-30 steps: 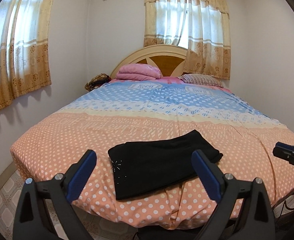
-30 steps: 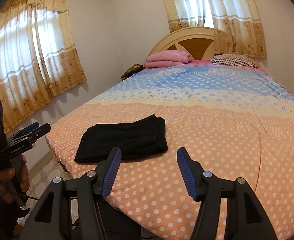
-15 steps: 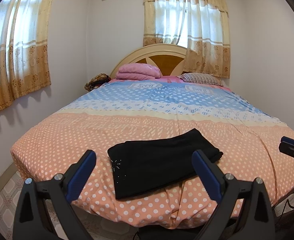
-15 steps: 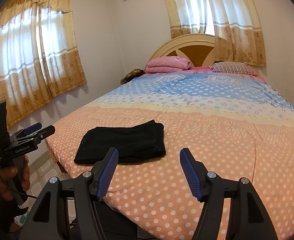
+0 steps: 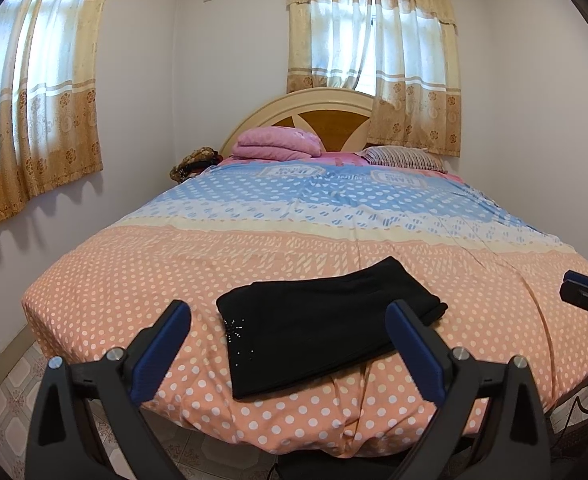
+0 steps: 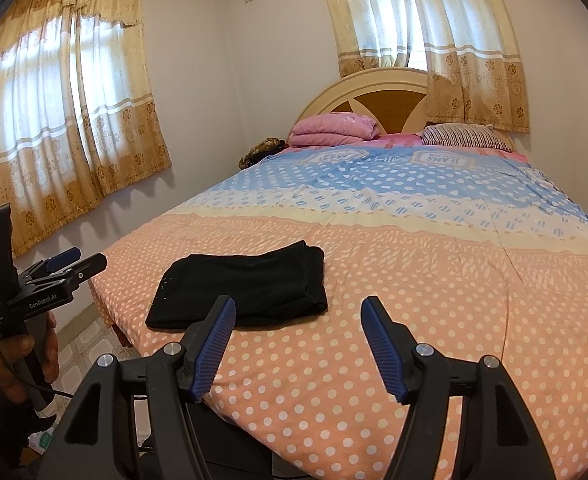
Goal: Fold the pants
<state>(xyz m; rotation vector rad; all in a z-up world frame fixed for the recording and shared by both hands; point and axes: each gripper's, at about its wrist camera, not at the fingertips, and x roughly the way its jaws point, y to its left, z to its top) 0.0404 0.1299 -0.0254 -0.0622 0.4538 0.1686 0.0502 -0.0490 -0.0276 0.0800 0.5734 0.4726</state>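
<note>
One pair of black pants [image 5: 325, 320] lies folded into a compact, roughly rectangular bundle on the bed [image 5: 134, 280], near its foot edge, on the peach part of the cover with white dots. The fabric is plain and dark; a small spray of shiny studs sits near the bundle's left front corner in the left wrist view. At the right end the stacked layers show as folded edges, clearest in the right wrist view [image 6: 246, 284].

The left gripper [image 5: 290, 344] hangs in front of the foot of the bed with its jaws spread wide and nothing between them; the pants lie beyond it, untouched. The right gripper [image 6: 297, 340] is off to the right of the pants, its jaws parted to a middling width and empty, over bare cover. A hand [image 6: 18, 360] grasps the left gripper's handle at the edge of the right wrist view.

At the head of the bed are one folded pink blanket [image 5: 278, 144], one striped pillow [image 5: 401, 158] and one curved wooden headboard [image 5: 325, 116]. Two curtained windows [image 5: 373, 40] are in view, one behind the headboard and one on the left wall.
</note>
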